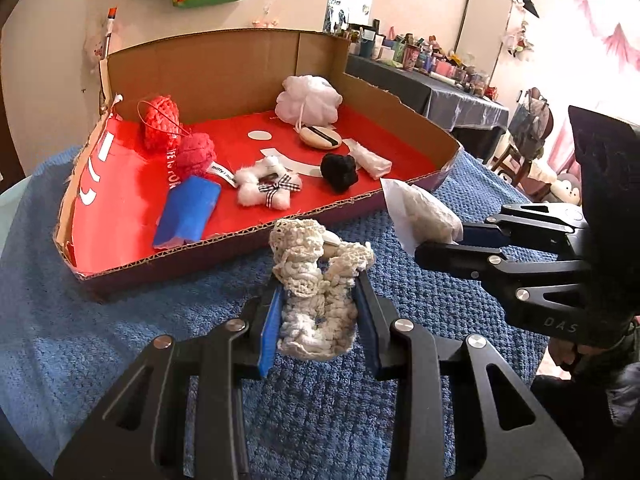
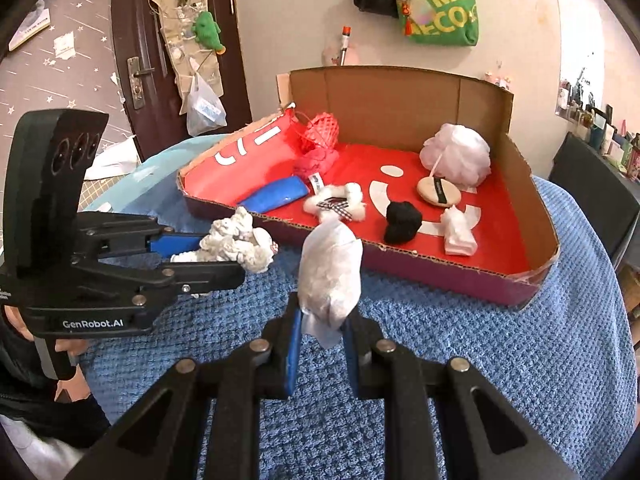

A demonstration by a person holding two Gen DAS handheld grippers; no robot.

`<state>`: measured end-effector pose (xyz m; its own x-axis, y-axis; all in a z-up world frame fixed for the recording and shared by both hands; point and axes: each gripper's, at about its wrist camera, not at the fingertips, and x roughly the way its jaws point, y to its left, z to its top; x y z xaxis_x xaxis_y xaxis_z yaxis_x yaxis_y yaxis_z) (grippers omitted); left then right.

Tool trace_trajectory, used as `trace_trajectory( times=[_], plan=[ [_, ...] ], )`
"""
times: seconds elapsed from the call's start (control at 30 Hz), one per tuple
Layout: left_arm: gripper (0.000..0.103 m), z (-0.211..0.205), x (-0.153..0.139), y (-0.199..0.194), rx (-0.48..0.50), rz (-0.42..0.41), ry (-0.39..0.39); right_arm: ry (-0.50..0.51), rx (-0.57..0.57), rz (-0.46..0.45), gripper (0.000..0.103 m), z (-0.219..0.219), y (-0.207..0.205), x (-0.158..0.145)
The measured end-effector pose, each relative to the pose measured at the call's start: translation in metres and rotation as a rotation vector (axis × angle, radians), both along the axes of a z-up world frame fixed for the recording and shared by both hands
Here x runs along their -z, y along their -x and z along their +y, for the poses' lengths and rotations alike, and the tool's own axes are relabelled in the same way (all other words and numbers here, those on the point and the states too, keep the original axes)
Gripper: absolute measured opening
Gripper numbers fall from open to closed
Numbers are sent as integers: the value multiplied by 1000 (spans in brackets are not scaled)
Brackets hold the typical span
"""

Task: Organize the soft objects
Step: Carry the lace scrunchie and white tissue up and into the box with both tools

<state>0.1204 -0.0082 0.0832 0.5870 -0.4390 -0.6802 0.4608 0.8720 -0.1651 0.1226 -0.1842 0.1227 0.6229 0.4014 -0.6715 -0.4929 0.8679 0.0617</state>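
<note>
Just short of the cardboard box's (image 1: 256, 236) near wall, above the blue blanket (image 1: 120, 320) on the bench, I have both loads up: left gripper (image 1: 320, 292) clenched on the cream crochet piece (image 1: 316, 280), right gripper (image 2: 322, 322) clenched on the white cloth bundle (image 2: 330, 268). Carry step; next, I judge, clear the wall and release inside.

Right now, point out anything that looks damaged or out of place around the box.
The cardboard box is rough: its front wall is cut low with ragged, torn edges, and its right corner is frayed. Two soft items are outside it, a cream crochet piece in the left gripper and a white pouch in the right gripper.
</note>
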Motion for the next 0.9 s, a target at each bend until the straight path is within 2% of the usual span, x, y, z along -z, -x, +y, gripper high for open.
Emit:
trace_trajectory(
  times=[0.73,0.9],
  plan=[
    [32,1,-2,3,-4,-1,3,9,-7,7,21,1,1,1],
    [32,5,-14,-4,-1,-10,33,-11,-11,-15,21,0,-2,-8]
  ],
)
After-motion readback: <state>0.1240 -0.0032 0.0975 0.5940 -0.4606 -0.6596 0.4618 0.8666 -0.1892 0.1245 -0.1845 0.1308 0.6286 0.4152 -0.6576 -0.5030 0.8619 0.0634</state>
